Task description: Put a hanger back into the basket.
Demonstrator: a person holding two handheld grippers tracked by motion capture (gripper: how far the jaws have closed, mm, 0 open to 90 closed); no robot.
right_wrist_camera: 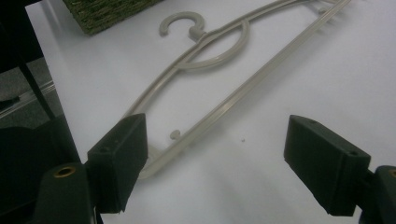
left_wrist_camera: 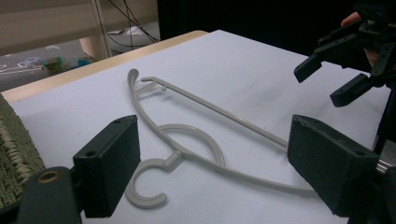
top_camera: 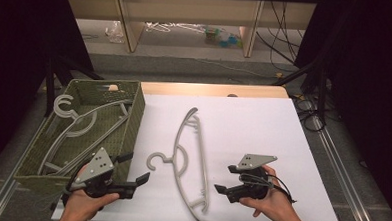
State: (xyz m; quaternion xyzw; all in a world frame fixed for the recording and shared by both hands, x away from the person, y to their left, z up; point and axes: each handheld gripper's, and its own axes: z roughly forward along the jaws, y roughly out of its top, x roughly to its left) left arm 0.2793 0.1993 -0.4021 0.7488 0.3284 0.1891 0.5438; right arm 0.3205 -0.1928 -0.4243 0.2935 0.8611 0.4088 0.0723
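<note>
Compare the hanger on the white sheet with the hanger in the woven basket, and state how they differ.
The hanger on the white sheet lies flat in the open between the two grippers; the hanger in the woven basket sits inside the basket, propped at a slant. The first's hook points toward the basket; the second's hook points toward the basket's far left corner. Both are pale grey plastic of the same shape.

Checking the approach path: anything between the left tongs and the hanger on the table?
Nothing. In the left gripper view, bare white table runs from the open left tongs to the grey hanger; the high view shows the same gap.
</note>
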